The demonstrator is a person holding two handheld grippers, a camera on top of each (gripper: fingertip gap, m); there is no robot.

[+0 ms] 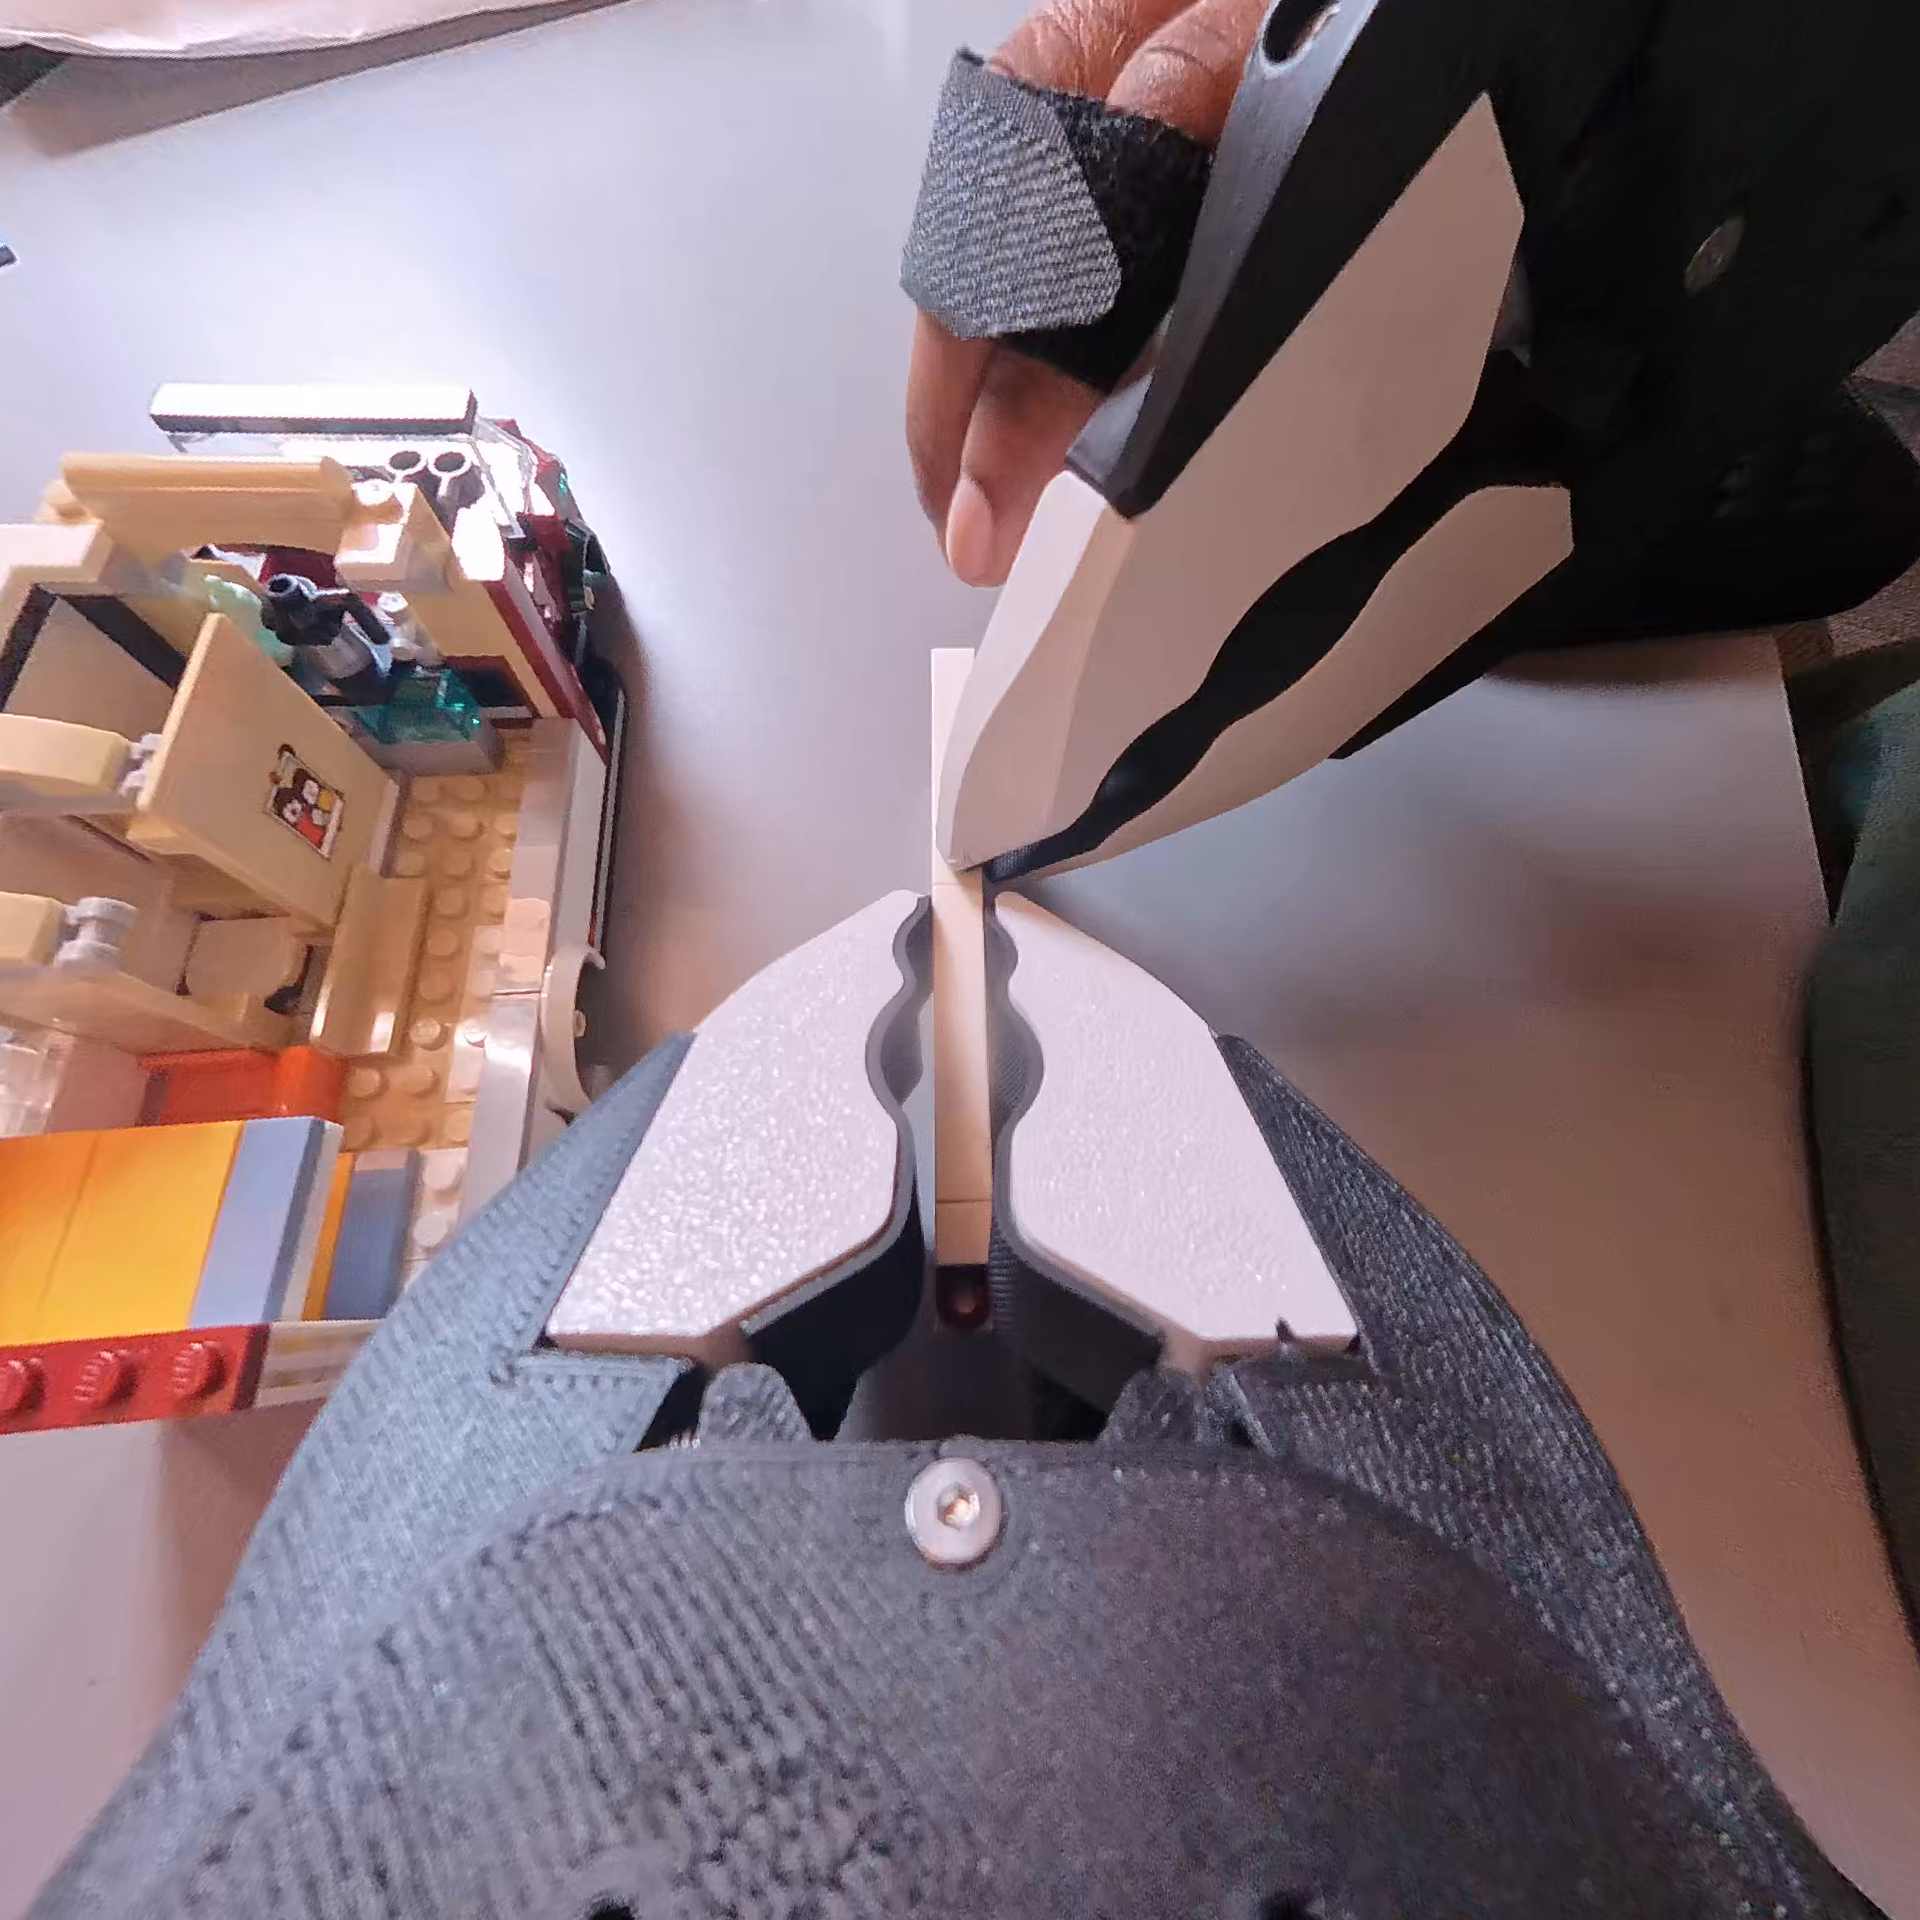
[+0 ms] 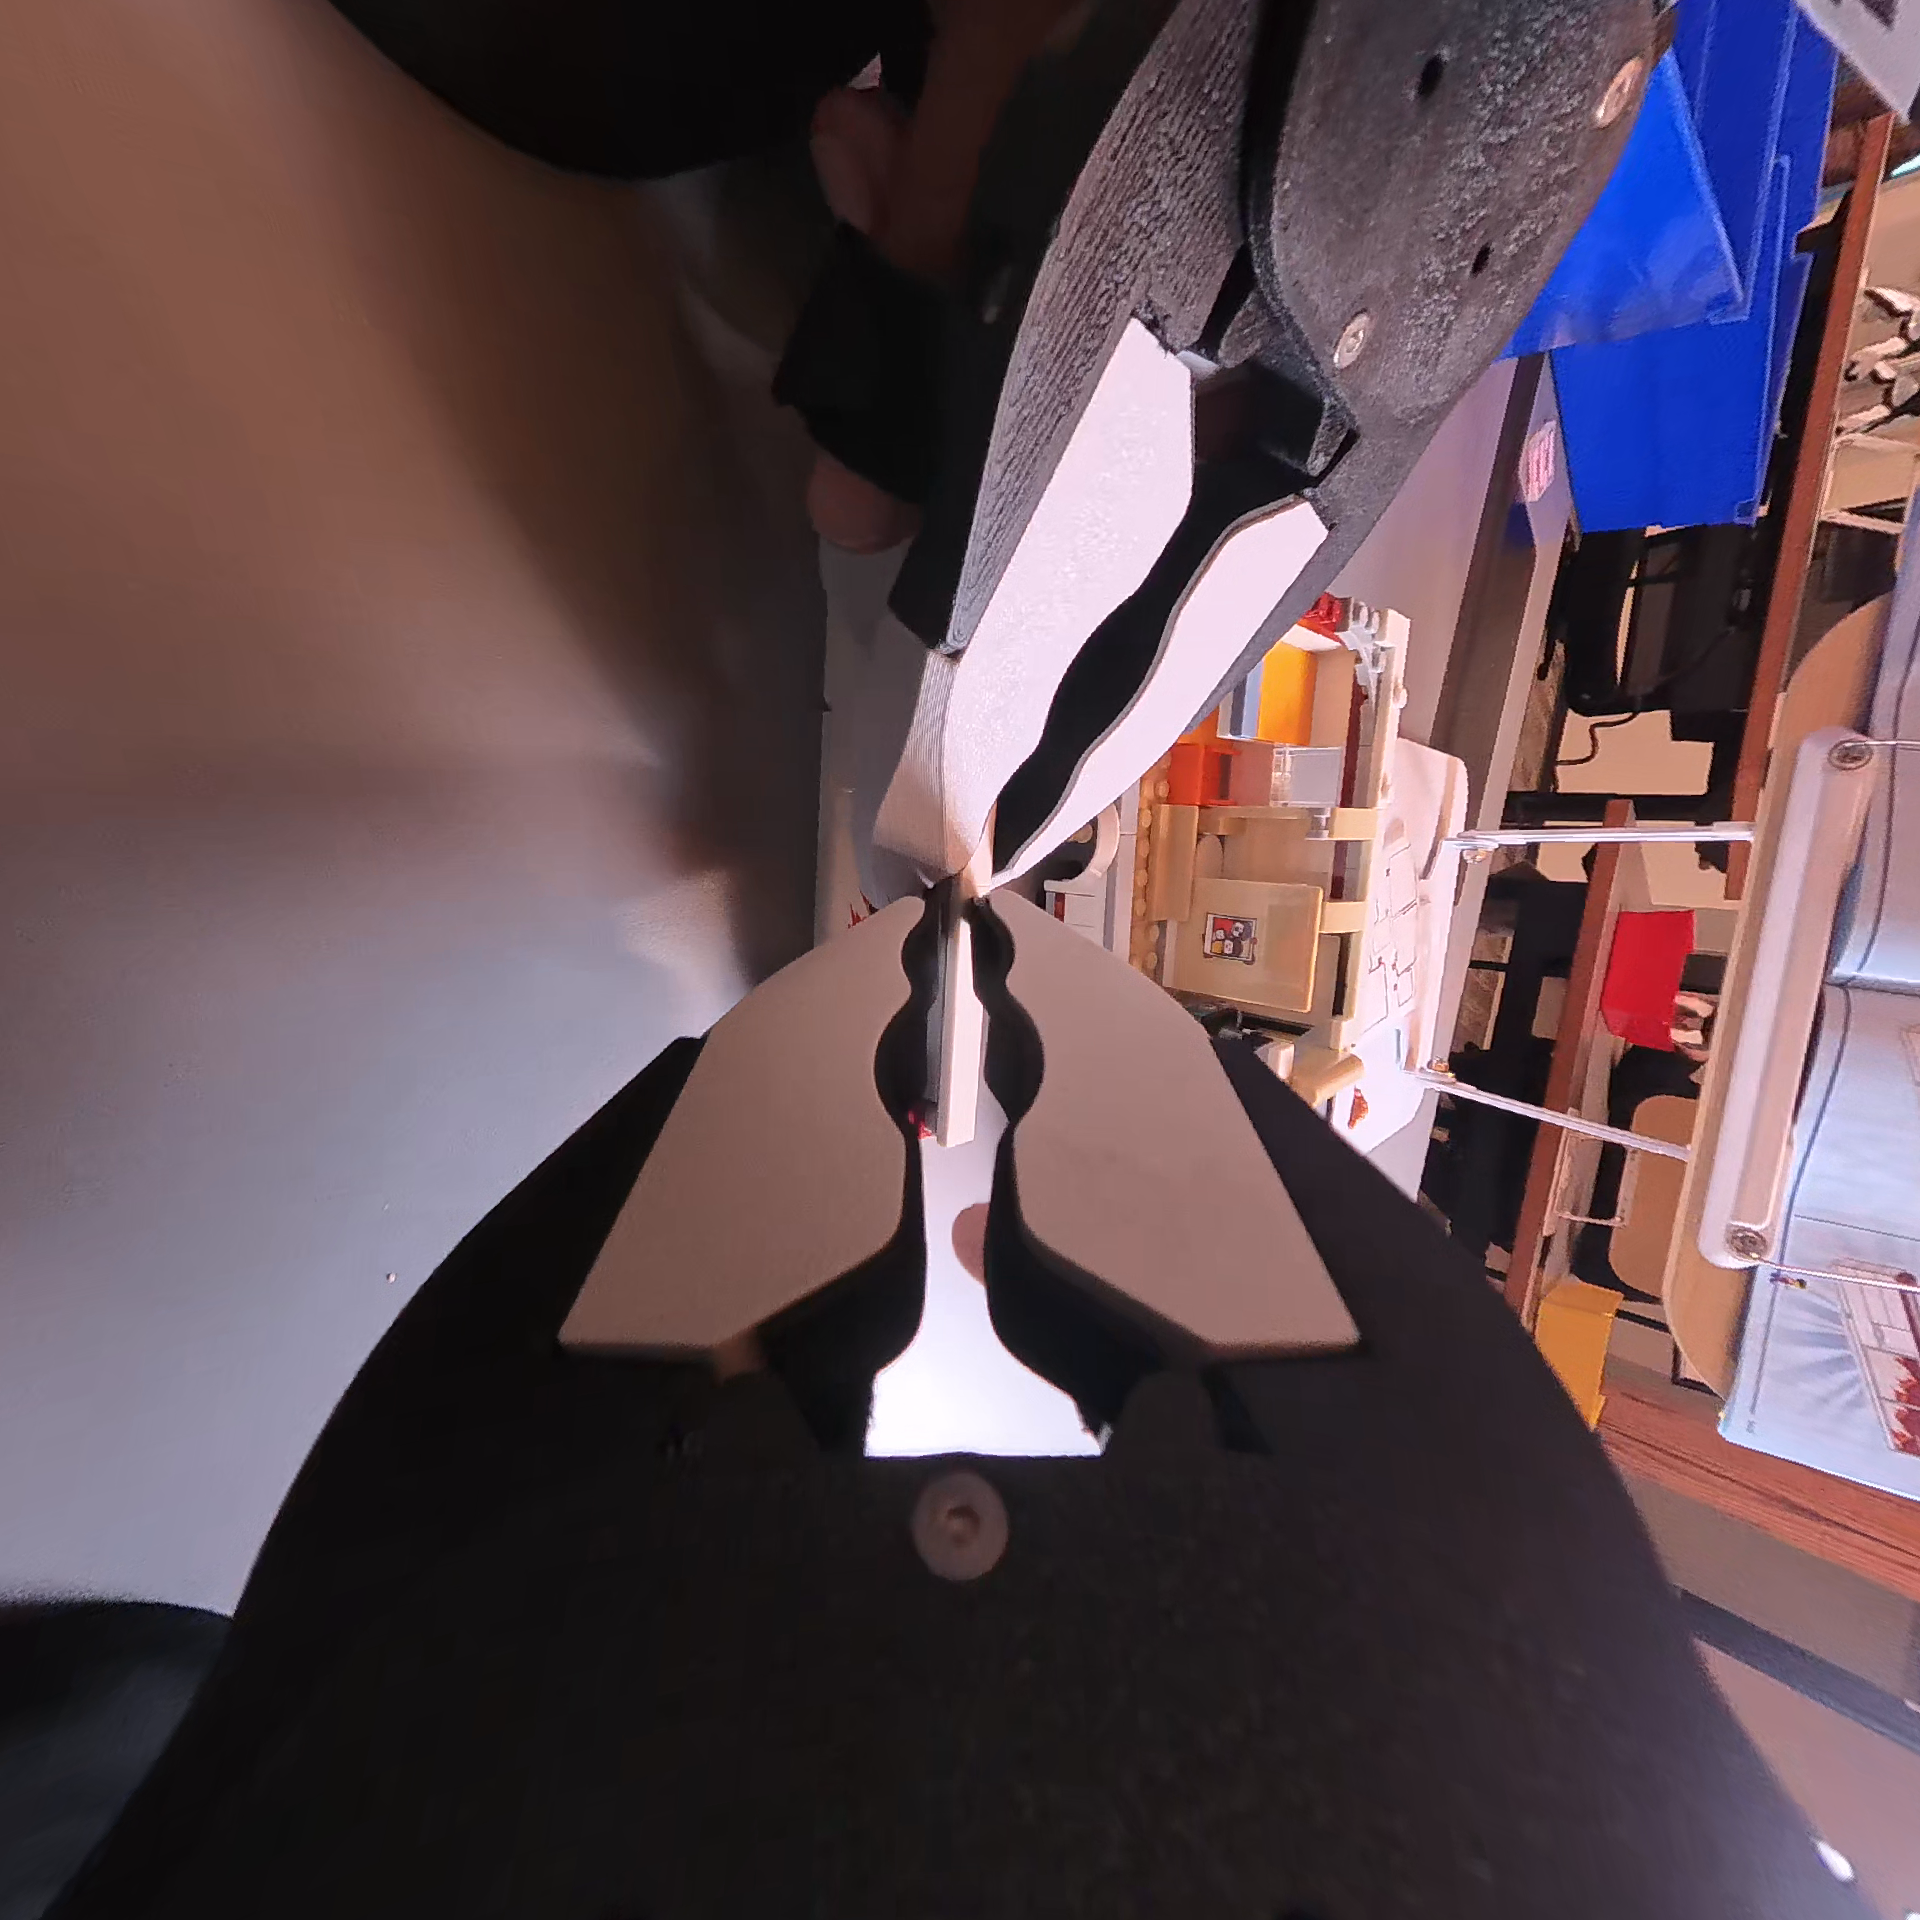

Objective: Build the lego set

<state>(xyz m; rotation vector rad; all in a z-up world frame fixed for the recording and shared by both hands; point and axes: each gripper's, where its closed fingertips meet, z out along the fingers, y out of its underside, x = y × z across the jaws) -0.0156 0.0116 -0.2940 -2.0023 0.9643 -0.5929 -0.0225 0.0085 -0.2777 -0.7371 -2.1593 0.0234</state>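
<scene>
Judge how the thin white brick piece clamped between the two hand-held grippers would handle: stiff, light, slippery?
The white brick piece looks rigid: it runs straight between the left hand-held gripper and the right hand-held gripper. Probably light, being thin. Its smooth faces may slip if the pinch loosens.

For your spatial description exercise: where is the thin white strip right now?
The thin white strip is clamped between both hand-held grippers, the left hand-held gripper and right hand-held gripper, above the grey table, right of the brick-built house model.

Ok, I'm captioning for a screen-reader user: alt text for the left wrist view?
The left gripper clamps a thin white strip in its jaws; the right gripper, held by a hand, grips the strip's far end. A brick-built model sits left on the grey table.
</scene>
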